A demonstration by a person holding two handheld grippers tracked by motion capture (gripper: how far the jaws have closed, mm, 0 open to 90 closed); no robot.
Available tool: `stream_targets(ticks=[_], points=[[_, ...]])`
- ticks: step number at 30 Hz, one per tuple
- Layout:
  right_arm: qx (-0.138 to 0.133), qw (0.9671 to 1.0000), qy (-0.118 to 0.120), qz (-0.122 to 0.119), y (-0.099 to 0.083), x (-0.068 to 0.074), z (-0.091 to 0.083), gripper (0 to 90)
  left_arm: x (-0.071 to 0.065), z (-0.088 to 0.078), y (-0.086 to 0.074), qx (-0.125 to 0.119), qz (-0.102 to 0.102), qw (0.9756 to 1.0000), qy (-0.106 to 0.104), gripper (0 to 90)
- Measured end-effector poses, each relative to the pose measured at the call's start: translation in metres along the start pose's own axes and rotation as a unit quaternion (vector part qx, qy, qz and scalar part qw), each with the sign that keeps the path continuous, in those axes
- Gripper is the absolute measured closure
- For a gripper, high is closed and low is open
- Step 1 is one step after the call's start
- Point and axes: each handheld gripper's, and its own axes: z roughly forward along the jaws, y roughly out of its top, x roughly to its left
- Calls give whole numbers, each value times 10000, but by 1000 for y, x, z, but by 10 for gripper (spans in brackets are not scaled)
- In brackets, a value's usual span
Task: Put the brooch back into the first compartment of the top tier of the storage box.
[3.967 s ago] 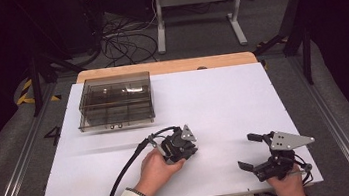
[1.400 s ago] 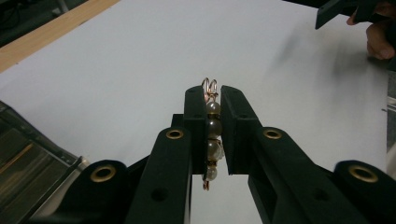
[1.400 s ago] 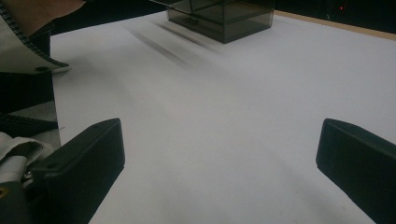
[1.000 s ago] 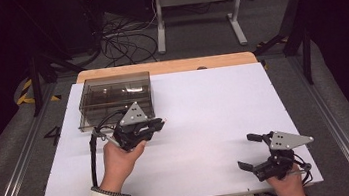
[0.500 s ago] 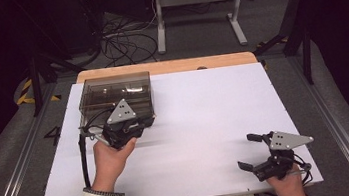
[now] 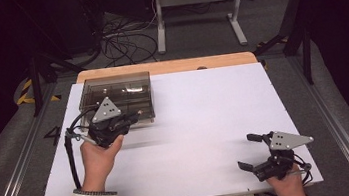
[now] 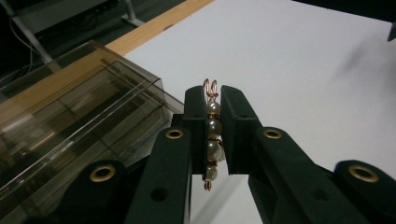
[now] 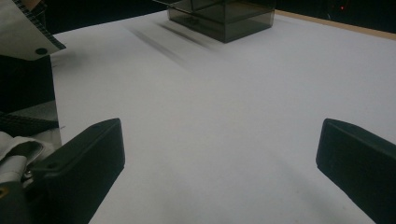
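Left hand-held gripper (image 7: pixel 214 133) clamps a pearl hairpin (image 7: pixel 212 135) lengthwise, beside the box (image 6: pixel 117 97). Light, slippery, bendable wire (judging by looks): grip gently across beads.

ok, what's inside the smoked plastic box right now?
Through the tinted walls of the smoked plastic box, clear dividers show, with no item visible in them. The near-left part is hidden behind the left gripper, which is shut on a pearl bead clip.

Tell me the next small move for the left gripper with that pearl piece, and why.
Probably ease the left gripper a little farther over the smoky clear box, then lower it. Its jaws are shut on the pearl piece, a row of pearls on copper wire, and the box's near wall sits right beside the jaws, so the piece isn't yet over the inside.
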Motion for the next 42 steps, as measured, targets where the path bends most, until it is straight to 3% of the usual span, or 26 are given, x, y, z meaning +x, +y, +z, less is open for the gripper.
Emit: stream_targets(ticks=[15, 27, 42], points=[[1, 10000, 11, 23, 0, 0, 0, 17, 29, -22, -17, -109, -417, 9981, 449, 820], [13, 10000, 12, 41, 0, -1, 1, 17, 45, -28, -28, -43, -545, 9947, 874, 819], [28, 10000, 9, 46, -1, -1, 2, 17, 63, -27, -39, 24, -731, 9914, 1082, 819]])
